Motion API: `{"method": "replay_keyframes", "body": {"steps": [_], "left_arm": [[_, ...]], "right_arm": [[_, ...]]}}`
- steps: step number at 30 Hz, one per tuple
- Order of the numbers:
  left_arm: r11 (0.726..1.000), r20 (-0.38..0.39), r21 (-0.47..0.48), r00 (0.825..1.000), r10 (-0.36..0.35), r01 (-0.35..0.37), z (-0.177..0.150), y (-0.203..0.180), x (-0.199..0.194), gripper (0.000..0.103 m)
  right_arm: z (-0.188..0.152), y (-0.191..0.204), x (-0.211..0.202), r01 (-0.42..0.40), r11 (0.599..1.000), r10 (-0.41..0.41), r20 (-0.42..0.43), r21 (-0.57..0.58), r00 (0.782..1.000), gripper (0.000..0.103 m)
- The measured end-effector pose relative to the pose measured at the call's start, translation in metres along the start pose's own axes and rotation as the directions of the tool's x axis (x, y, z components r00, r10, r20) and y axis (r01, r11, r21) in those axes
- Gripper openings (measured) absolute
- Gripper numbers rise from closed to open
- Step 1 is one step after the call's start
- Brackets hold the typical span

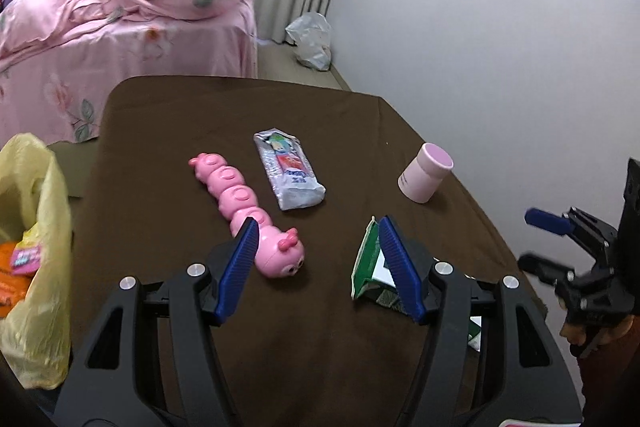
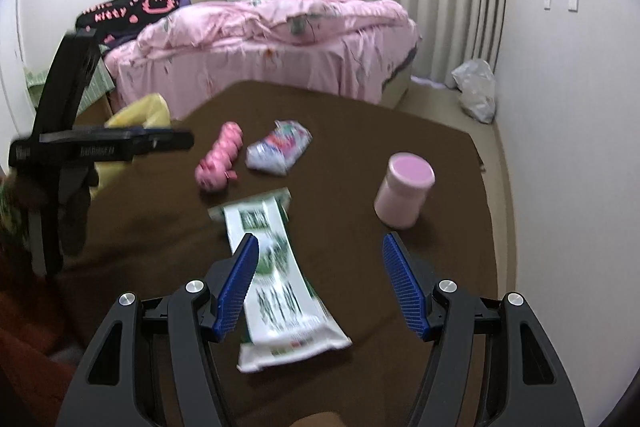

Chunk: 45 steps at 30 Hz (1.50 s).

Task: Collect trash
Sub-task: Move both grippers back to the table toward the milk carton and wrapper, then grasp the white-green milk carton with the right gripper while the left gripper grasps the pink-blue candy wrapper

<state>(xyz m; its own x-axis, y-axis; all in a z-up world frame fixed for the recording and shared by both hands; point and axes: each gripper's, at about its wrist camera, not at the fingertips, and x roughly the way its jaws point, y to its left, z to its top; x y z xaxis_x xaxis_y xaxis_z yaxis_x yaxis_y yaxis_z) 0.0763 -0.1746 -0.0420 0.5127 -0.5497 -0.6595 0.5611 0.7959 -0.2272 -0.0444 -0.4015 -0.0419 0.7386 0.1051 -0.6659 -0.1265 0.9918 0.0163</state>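
A flattened green and white carton lies on the brown table, between and under my open right gripper; it also shows in the left wrist view behind the right finger. A silver snack wrapper lies mid-table. My left gripper is open and empty above the table, beside a pink caterpillar toy. A yellow trash bag holding orange wrappers hangs at the table's left edge. The right gripper also shows at the right of the left wrist view.
A pink jar stands at the table's right. A bed with pink bedding stands beyond the table. A white plastic bag lies on the floor by the wall and curtain.
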Motion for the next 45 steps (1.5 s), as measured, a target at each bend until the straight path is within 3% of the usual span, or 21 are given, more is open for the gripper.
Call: {"method": "replay_keyframes", "body": {"steps": [5, 10, 13, 16, 17, 20, 24, 29, 31, 34, 39, 43, 45], "left_arm": [[0.999, -0.036, 0.043, 0.999, 0.001, 0.001, 0.019, -0.003, 0.037, 0.061], [0.990, -0.130, 0.106, 0.985, 0.109, -0.096, 0.038, -0.009, 0.100, 0.060], [0.983, -0.196, 0.104, 0.966, 0.168, -0.150, 0.039, -0.007, 0.130, 0.048], [0.980, -0.217, 0.117, 0.958, 0.185, -0.163, 0.036, -0.004, 0.143, 0.019], [0.980, -0.206, 0.115, 0.961, 0.182, -0.161, 0.036, -0.003, 0.141, 0.010], [0.992, -0.184, 0.061, 0.975, 0.121, -0.111, 0.036, 0.005, 0.125, 0.009], [0.995, -0.114, 0.055, 0.990, 0.086, -0.081, 0.034, 0.003, 0.082, 0.009], [0.997, -0.060, 0.046, 0.996, 0.065, -0.062, 0.016, -0.001, 0.018, 0.010], [0.997, -0.059, 0.043, 0.996, 0.069, -0.066, -0.001, -0.001, -0.002, 0.010], [0.995, -0.085, 0.051, 0.992, 0.089, -0.085, -0.025, 0.001, -0.016, 0.010], [0.995, -0.140, -0.014, 0.986, 0.095, -0.098, -0.055, 0.024, -0.022, 0.010], [0.996, -0.138, -0.046, 0.988, 0.067, -0.074, -0.065, 0.031, -0.027, 0.010], [0.998, -0.141, -0.043, 0.989, 0.041, -0.047, -0.068, 0.030, -0.028, 0.010]], "right_arm": [[-0.012, -0.003, 0.010, 0.026, 1.000, -0.026, -0.015, 0.005, 1.000, 0.061], [-0.014, -0.005, 0.013, 0.058, 0.998, -0.058, -0.016, 0.024, 0.998, 0.061], [-0.018, -0.004, 0.010, 0.075, 0.997, -0.074, -0.009, 0.024, 0.997, 0.061], [-0.022, -0.002, 0.006, 0.091, 0.996, -0.091, -0.010, 0.006, 0.996, 0.061], [-0.025, -0.001, 0.006, 0.104, 0.995, -0.104, -0.015, -0.006, 0.994, 0.061], [-0.028, 0.000, 0.006, 0.102, 0.995, -0.102, -0.021, -0.002, 0.995, 0.061], [-0.033, 0.008, 0.013, 0.027, 0.999, -0.026, -0.041, 0.025, 0.999, 0.061], [-0.044, 0.029, 0.029, 0.014, 1.000, -0.016, -0.093, -0.023, 0.996, 0.061], [-0.050, 0.036, 0.035, 0.046, 0.998, -0.050, -0.108, -0.041, 0.993, 0.061], [-0.052, 0.041, 0.035, 0.011, 1.000, -0.014, -0.113, -0.023, 0.993, 0.061], [-0.023, 0.050, 0.031, 0.012, 0.997, -0.016, -0.067, -0.071, 0.998, 0.061], [-0.001, 0.050, 0.059, -0.101, 0.992, 0.087, -0.163, -0.077, 0.983, 0.061], [0.008, 0.056, 0.077, -0.070, 0.989, 0.041, -0.209, -0.131, 0.977, 0.061]]}}
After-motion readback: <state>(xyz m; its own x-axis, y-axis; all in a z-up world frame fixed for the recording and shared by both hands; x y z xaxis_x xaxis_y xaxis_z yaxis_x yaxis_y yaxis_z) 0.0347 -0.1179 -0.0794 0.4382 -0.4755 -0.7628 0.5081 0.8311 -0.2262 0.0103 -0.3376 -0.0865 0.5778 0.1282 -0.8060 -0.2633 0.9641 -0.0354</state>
